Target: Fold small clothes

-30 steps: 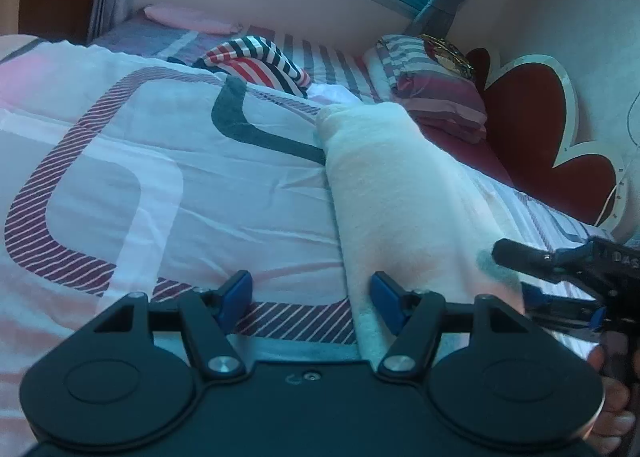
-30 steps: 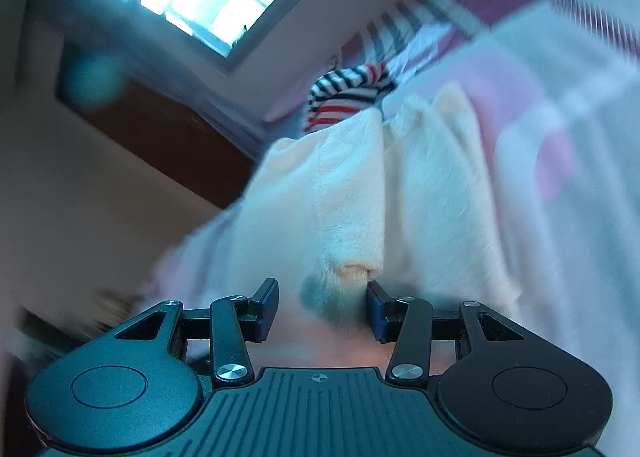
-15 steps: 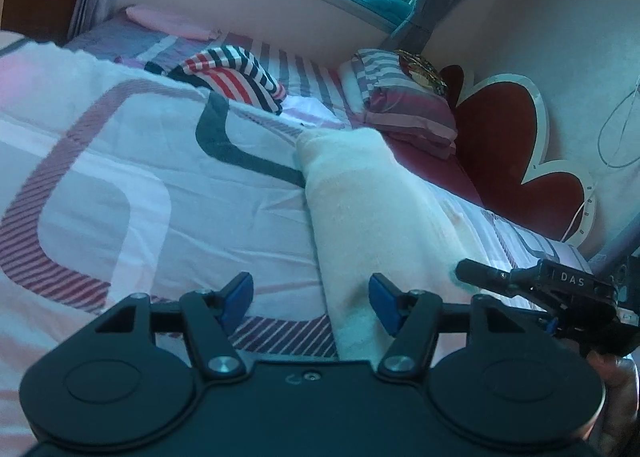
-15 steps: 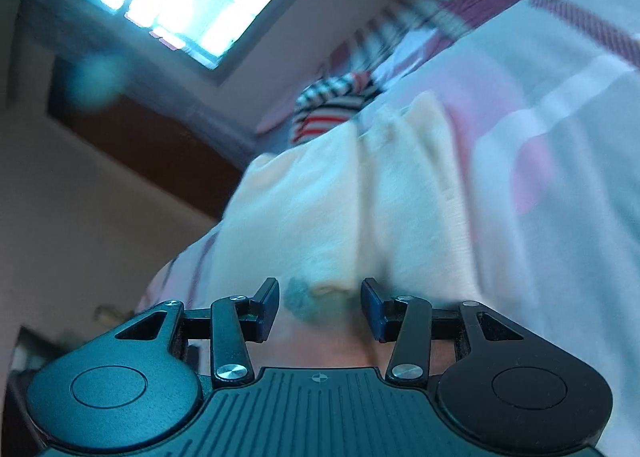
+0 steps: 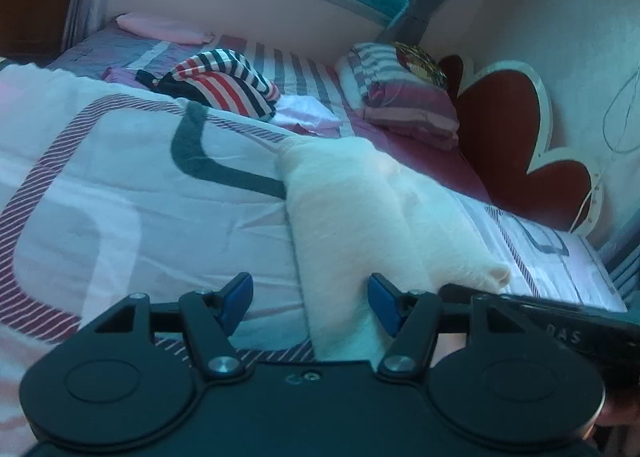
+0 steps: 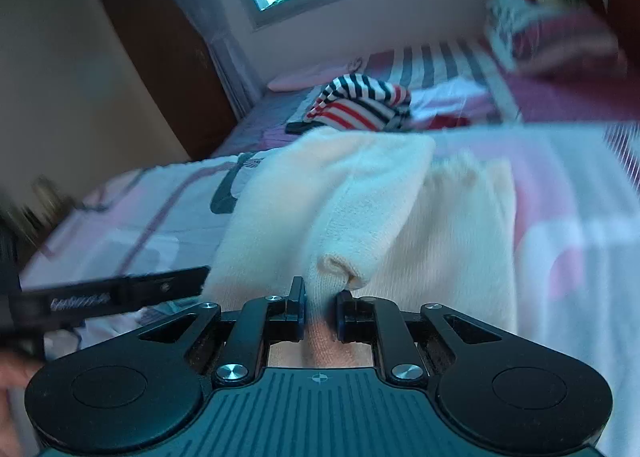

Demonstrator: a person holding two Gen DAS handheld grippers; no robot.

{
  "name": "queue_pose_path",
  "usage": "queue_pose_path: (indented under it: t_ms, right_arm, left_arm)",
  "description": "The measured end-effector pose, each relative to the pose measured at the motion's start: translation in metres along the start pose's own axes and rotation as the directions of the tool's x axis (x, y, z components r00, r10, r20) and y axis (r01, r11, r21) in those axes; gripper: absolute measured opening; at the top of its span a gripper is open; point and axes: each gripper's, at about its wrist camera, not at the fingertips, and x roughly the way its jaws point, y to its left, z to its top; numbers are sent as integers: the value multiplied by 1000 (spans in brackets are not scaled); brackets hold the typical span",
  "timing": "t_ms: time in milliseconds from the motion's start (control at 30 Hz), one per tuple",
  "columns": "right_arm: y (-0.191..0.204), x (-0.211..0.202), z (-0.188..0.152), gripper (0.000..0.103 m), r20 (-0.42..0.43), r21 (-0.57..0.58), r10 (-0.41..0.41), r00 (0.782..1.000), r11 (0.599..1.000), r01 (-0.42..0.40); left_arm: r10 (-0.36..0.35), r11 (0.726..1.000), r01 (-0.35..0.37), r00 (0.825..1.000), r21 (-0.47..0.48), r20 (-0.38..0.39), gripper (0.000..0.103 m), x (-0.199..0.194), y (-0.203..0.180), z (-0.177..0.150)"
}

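Cream knit garment (image 5: 352, 213) lies folded lengthwise on the bed; near corner pinched up.

Open quilt (image 5: 120, 197) leftward; striped garment (image 5: 224, 85) and pillows (image 5: 404, 105) beyond.

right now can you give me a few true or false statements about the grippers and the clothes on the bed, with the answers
1. The right gripper is pinching the near end of the cream garment. True; its jaws have just closed on the fabric.
2. The left gripper is clamped on the striped garment. False; its jaws stand open, and the striped garment lies farther up the bed, near the window.
3. The cream garment lies lengthwise on the patterned bedcover. True.
4. The heart-shaped headboard is blue. False; it is dark red with a pale border.
5. A striped pillow lies beside the headboard. True.
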Motion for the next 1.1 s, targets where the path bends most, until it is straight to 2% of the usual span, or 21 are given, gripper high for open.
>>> queue_pose_path:
  t_ms: [67,133,233,267,367,700,767,867,933,967,1100]
  right_arm:
    - [8,-14,0,13,22,-35,-36,999,999,37]
    - [4,-27,0,13,47,-13,-39,998,999,39]
    - [-24,-22,-11,13,3,74,-62,998,995,61]
    - [-38,-14,-17,13,-39,140,-55,998,988,60]
    - [-54,-17,-23,13,-16,225,-13,1000,974,16]
    - [-57,-38,-13,13,20,266,-1,1000,964,-4]
    - [-57,-47,-7,13,25,258,0,1000,966,-6]
    - [-68,-38,-10,13,-37,267,-42,998,962,50]
    - [-81,-33,-15,13,-53,353,23,998,936,-3]
    - [-81,-36,-15,13,-52,361,25,998,933,-4]
    - [-72,-35,-18,13,-66,307,0,998,951,21]
  left_arm:
    - [5,1000,-5,1000,29,-14,59,1,-9,2]
    - [16,996,-14,1000,91,-21,59,2,-22,2]
    - [52,984,-36,995,176,-90,62,18,-39,-6]
    - [49,984,-32,994,175,-93,62,21,-41,-8]
    - [47,985,-33,996,167,-82,62,19,-43,-10]
    - [7,990,6,995,139,-95,61,8,-41,-16]
    - [3,990,11,995,140,-100,65,8,-41,-19]
    - [6,991,11,992,136,-126,67,15,-40,-23]
    - [10,990,8,992,141,-124,67,14,-41,-25]
    - [12,989,6,992,147,-123,68,12,-41,-26]
    - [22,987,-2,992,160,-121,69,11,-40,-31]
